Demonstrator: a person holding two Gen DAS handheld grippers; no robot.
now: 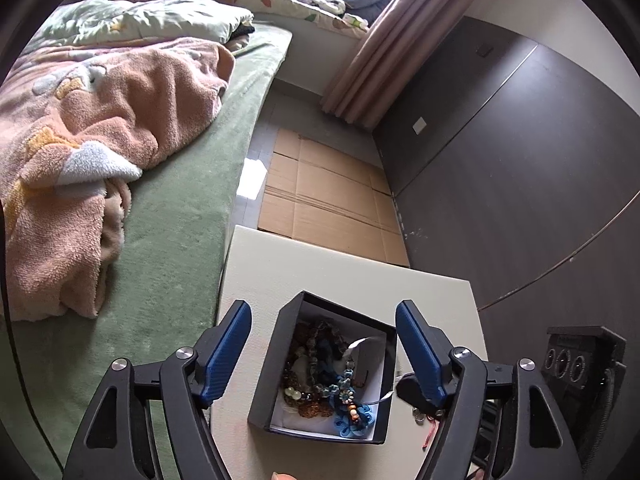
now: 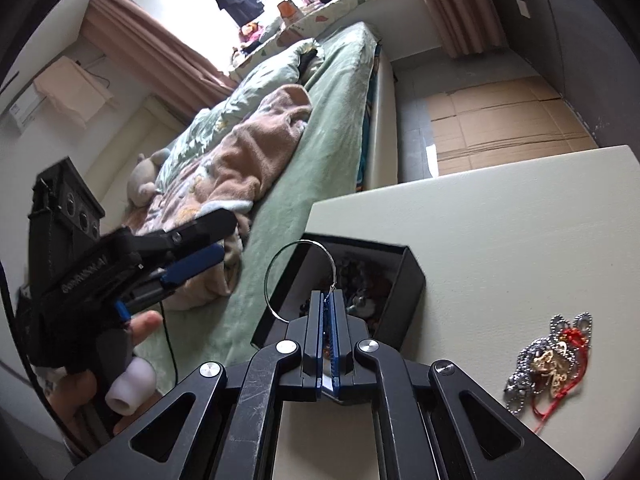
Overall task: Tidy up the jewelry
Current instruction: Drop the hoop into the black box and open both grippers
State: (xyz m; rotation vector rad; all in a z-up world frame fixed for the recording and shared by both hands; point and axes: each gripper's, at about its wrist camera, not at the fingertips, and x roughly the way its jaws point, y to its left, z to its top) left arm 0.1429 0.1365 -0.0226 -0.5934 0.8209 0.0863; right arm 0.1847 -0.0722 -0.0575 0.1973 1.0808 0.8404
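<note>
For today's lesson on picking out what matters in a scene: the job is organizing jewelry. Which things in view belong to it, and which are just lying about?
Belong to the job:
- black box of beaded jewelry
- silver ring, pinched in the right gripper
- silver chain pile with red cord on the table
- left gripper, open over the box

Just lying about:
- pink blanket
- cardboard
- curtain
</note>
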